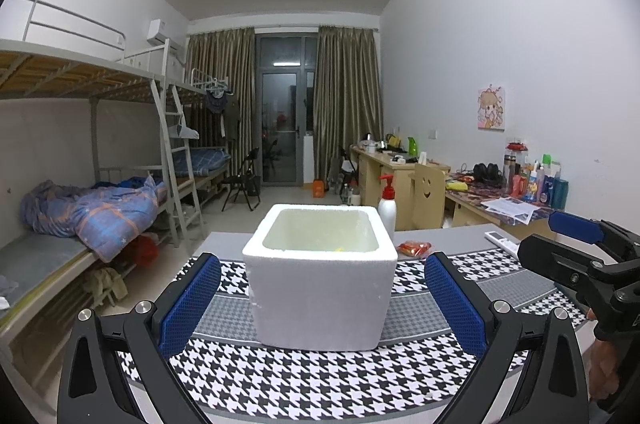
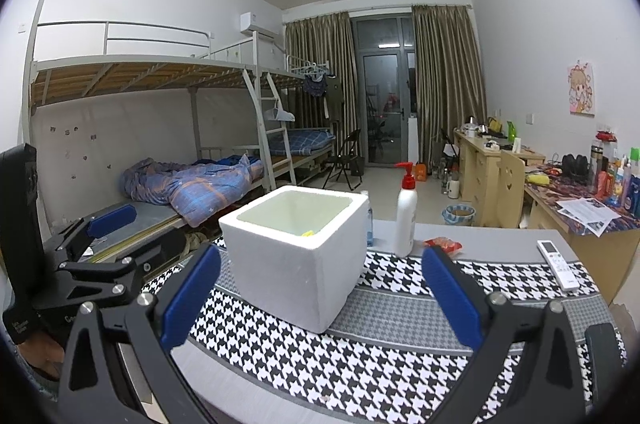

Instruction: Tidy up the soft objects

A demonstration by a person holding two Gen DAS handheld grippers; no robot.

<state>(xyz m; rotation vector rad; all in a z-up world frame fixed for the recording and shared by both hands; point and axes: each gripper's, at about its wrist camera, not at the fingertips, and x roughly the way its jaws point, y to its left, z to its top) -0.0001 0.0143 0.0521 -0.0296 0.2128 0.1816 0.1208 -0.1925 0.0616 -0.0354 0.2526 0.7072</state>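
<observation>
While both grippers hang above the near edge of the table, a white foam box (image 1: 320,276) stands upright on a black-and-white houndstooth cloth (image 1: 312,380) in the middle of the scene. The left gripper (image 1: 322,302) is spread wide, its blue-padded fingers (image 1: 190,302) flanking the box on either side without touching it, and it holds nothing. The right gripper (image 2: 320,300) is likewise spread wide and empty, with the box's right near corner between its fingers and the box itself sitting a little to the left of centre in that view. From the left wrist view the right gripper shows at the far right edge, with part of a person's hand (image 1: 604,372) below it; from the right wrist view the left gripper appears at the left edge. Inside the box, low against the right inner wall, a small yellow object (image 2: 307,234) peeks over the rim; what it is cannot be told. Behind the box on the bare grey tabletop (image 2: 492,244) lies a red crinkled packet (image 1: 414,248), just to the right of the box's far corner. A white pump bottle (image 2: 406,212) with a red top stands upright near it, beside the box's far right side. A white remote control (image 2: 558,264) lies at the right, partly on the cloth. Beyond the table are bunk beds (image 1: 80,151) with a blue quilt on the left and desks (image 1: 400,167) along the right wall.
</observation>
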